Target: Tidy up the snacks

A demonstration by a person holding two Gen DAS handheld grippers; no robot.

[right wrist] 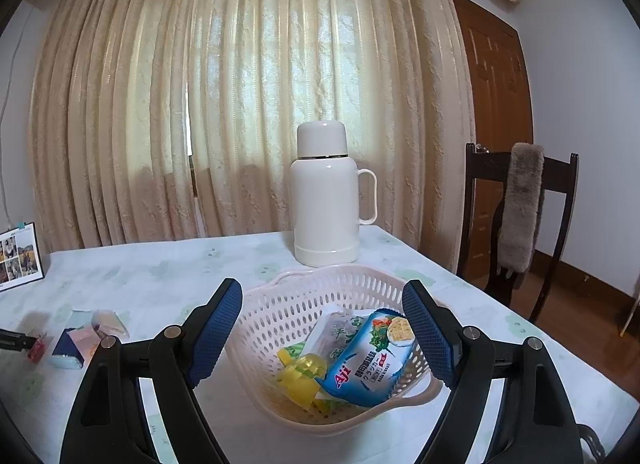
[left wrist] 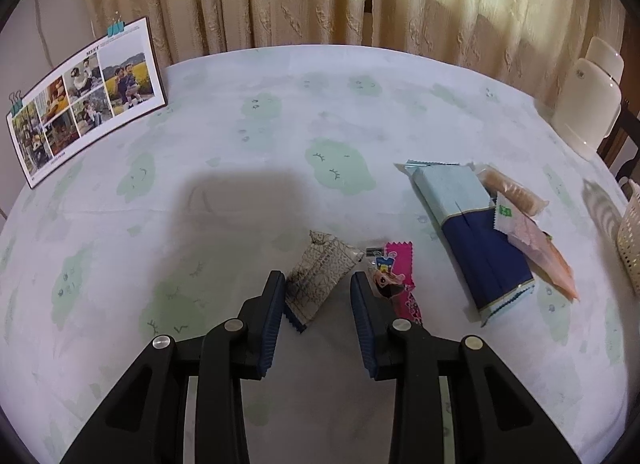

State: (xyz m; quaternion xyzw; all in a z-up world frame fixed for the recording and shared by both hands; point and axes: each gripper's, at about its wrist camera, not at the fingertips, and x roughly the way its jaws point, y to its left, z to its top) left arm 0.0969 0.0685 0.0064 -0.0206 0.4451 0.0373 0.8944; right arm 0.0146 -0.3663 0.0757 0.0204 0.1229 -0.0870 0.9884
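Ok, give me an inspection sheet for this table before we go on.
Surface: table under a pale cloth with green patches.
Job's things: grey packet, pink packet, blue pack, wafer packet and orange sachet lie loose on the cloth; basket holds a cracker pack and yellow jelly cups.
Clutter: flask, photo board.
Grippers: left gripper jaws open either side of the grey packet; right gripper jaws open, facing the basket, holding nothing.
Cables: thin cord down the wall.
Surroundings: curtains, chair, door.
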